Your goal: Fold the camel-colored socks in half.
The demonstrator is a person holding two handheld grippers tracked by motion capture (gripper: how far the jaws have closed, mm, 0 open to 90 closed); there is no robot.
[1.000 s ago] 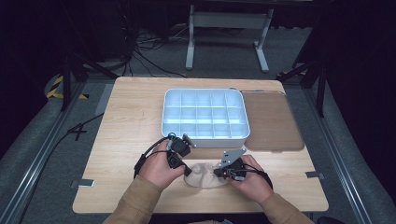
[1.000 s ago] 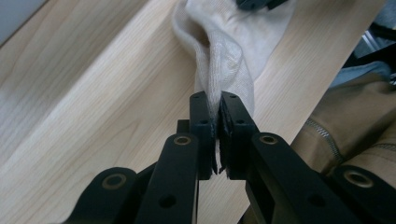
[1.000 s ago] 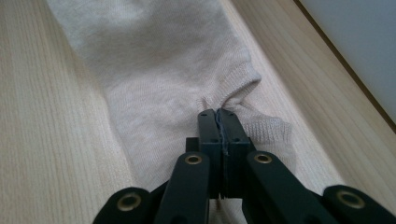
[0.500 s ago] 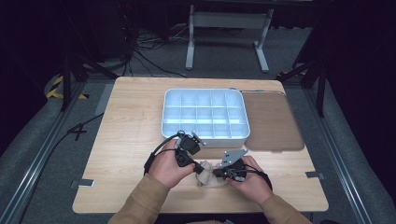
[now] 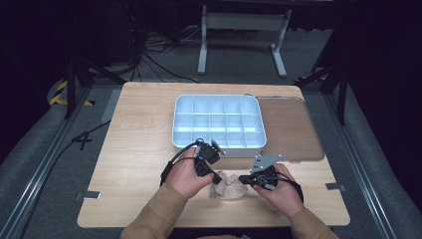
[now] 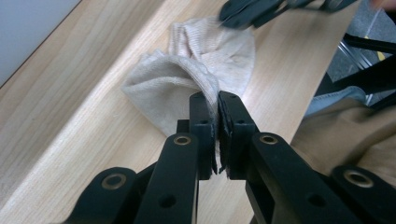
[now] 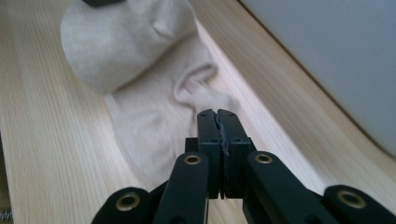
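High view first: nearest me, two tan sleeves (image 5: 159, 214) come in from six o'clock, each hand working a pair of black tongs over the near edge of the table (image 5: 129, 164). Between the hands lies a beige sock (image 5: 229, 188), crumpled in a small heap just short of the tray.

The left tongs (image 5: 215, 175) reach the sock from its nine o'clock side. In the left gripper view the jaws stand pinched on a fold of the sock's (image 6: 187, 79) ribbed cloth, the fabric caught between the pads and bunched up ahead of them. At twelve o'clock in that view the other tongs' dark tips (image 6: 252, 10) touch the far end of the sock.

The right tongs (image 5: 242, 178) come in from three o'clock. In the right gripper view the jaws meet tight, with the sock (image 7: 140, 79) spread on the wood ahead; whether a thin edge of cloth sits between the pads I cannot tell.

Farther off, toward twelve o'clock, stands a pale blue tray (image 5: 217, 122) of small compartments. Just at its three o'clock lies a brown mat (image 5: 291, 129), flat on the table.
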